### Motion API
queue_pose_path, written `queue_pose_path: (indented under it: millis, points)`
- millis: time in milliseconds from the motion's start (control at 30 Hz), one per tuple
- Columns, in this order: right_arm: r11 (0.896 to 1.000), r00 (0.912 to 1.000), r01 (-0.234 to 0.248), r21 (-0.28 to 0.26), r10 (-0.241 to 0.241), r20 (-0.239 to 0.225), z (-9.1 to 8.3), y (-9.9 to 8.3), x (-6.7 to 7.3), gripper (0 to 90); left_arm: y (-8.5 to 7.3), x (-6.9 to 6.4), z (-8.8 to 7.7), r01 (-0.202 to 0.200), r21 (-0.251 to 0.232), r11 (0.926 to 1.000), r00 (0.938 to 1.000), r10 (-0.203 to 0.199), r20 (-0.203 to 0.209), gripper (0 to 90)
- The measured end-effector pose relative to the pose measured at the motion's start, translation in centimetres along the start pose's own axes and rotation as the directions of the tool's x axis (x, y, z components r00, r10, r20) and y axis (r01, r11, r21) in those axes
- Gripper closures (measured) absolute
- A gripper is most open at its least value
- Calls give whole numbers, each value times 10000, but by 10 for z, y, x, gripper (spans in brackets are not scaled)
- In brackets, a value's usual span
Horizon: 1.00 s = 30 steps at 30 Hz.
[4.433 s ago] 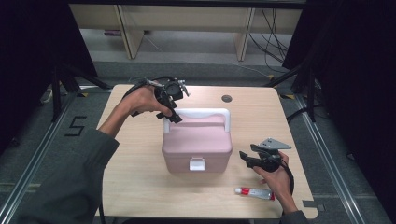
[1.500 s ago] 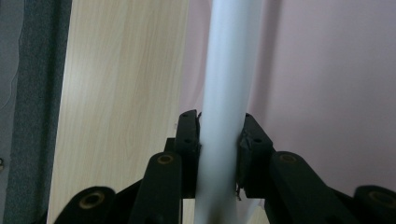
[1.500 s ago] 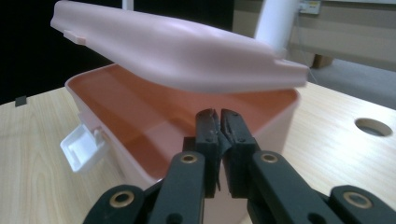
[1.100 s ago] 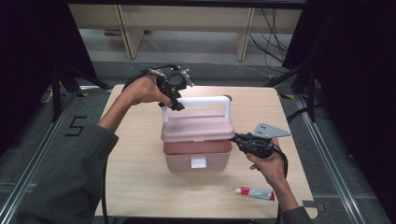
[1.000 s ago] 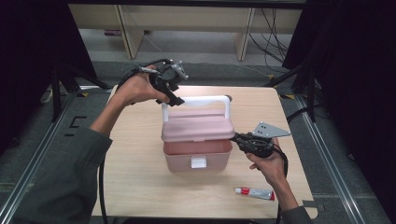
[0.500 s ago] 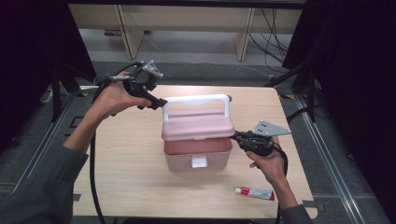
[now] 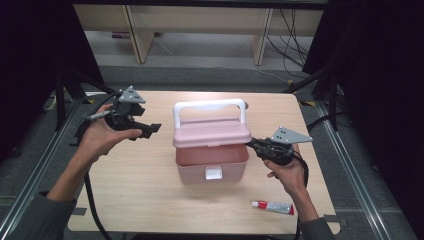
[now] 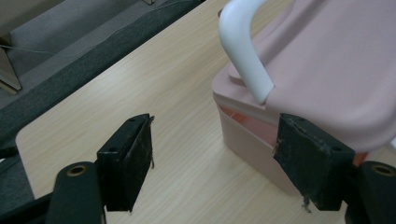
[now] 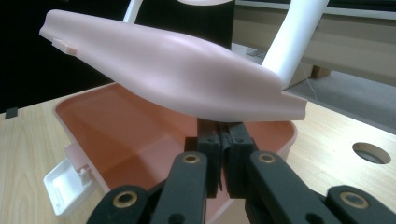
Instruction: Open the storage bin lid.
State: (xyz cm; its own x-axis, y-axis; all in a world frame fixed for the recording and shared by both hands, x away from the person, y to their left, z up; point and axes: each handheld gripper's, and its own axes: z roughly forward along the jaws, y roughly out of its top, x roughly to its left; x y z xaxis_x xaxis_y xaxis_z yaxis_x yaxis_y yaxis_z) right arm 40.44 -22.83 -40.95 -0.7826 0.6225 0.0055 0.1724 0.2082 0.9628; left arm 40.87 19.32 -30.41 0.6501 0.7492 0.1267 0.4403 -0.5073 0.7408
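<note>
Box (image 7: 212,162), pink, sits in the middle of the table (image 7: 140,195) with its long axis running left to right across the high view. Its white latch (image 7: 214,173) faces the person's side, and the hinge side faces away. Lid (image 7: 212,132) is lifted off the rim at the front and right, tilted up so the pink inside of the box shows beneath it in the right gripper view. A white handle (image 7: 210,106) stands upright on the lid, arching along the same long axis.

Right gripper (image 7: 256,145) comes in level from the box's right end. Its jaws are pressed together, and their tips sit under the raised lid edge, right at the rim; whether they pinch anything there I cannot tell. The right hand (image 7: 285,170) holds it just beside the box.

Left gripper (image 7: 150,129) is off to the left of the box, apart from it, pointing toward it. Its jaws have just been opening and now stand wide apart with nothing between them; past them the left gripper view shows bare table, the box's left end and one leg of the handle. The left hand (image 7: 100,137) holds it above the table's left part.

A small tube (image 7: 272,207) with a red cap lies near the front right edge, well apart from the box.
</note>
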Motion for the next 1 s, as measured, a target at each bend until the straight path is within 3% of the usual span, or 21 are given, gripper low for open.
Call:
queue_pose_path:
  millis: [33, 67, 100, 133, 300, 333, 433, 467, 567, 600, 700, 733, 767, 867, 1000]
  points:
    - [9999, 9999, -141, 22, 141, 42, 0, 0, 1, 882, -6, -3, 2, 191, -122, 9997, 9998, -191, -12, 272]
    - [9987, 9990, -437, 264, 437, 5, -1, 1, 2, 883, -17, -4, 6, 30, -384, 9993, 9998, -23, 189, 271]
    - [9987, 9990, -437, 264, 437, 5, -1, 1, 2, 883, -17, -4, 6, 30, -384, 9993, 9998, -23, 189, 271]
    - [10000, 10000, -75, -13, 75, 1, 0, 1, -1, 882, -27, -9, 13, 322, -592, 9977, 9991, -305, 303, 272]
    - [9990, 9990, -443, 113, 444, -43, -1, 3, 1, 882, -43, -19, 30, 247, -218, 9995, 9963, -228, 825, 268]
    - [9998, 9998, -164, 89, 163, 97, -1, 5, -1, 882, -46, -21, 34, 439, -281, 9986, 9952, -413, 882, 262]
    - [9992, 9992, -404, 81, 404, -27, 0, 5, 0, 882, -54, -27, 45, 748, -353, 9966, 9923, -709, 1013, 267]
    - [9996, 9996, -299, -3, 299, 13, 0, 6, -1, 883, -58, -33, 53, 974, -430, 9943, 9886, -917, 1191, 268]
    - [9992, 9992, -403, 23, 403, 39, 0, 6, 0, 883, -60, -37, 60, 1097, -396, 9932, 9864, -1039, 1271, 285]
    - [9993, 9993, -377, 16, 377, 45, 0, 6, 1, 883, -60, -39, 64, 932, -245, 9953, 9874, -892, 1308, 285]
    - [9992, 9992, -394, 28, 393, 73, 0, 6, 1, 883, -59, -43, 68, 1224, -325, 9920, 9814, -1161, 1530, 286]
    - [9997, 9997, -243, -16, 243, 95, 0, 6, 0, 883, -59, -44, 69, 1180, -354, 9924, 9822, -1114, 1513, 287]
    - [9992, 9991, -410, 7, 410, 87, 0, 6, 1, 883, -59, -47, 72, 1127, -409, 9928, 9829, -1053, 1512, 311]
    - [9993, 9993, -375, -6, 375, 85, 0, 6, 0, 883, -59, -49, 75, 1195, -456, 9918, 9803, -1106, 1634, 337]
    - [9994, 9994, -336, -5, 336, 69, 0, 7, -1, 883, -60, -51, 81, 983, -301, 9947, 9813, -919, 1693, 385]
